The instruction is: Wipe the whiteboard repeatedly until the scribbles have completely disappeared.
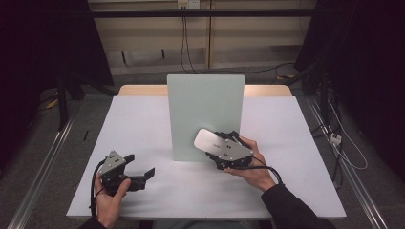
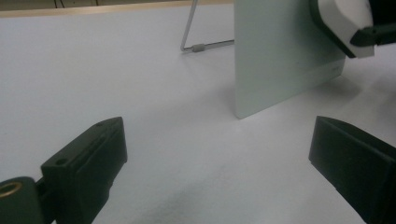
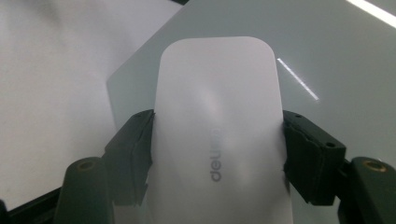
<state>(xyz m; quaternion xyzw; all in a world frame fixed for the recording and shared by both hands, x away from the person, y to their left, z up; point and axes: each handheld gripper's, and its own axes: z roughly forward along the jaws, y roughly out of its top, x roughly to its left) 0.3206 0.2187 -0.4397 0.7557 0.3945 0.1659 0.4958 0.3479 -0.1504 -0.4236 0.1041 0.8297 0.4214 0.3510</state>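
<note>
1. White eraser (image 3: 217, 135) sits clamped between the right gripper (image 1: 224, 149) jaws, held near the upright board (image 1: 206, 114), probably for wiping.
2. Left gripper (image 1: 136, 171) rests on the table (image 1: 143, 119), jaws apart and empty, well clear.

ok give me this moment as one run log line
right claw: shut on white eraser, held at whiteboard face | left claw: open, empty, low over table | whiteboard: upright on wire stand
</note>
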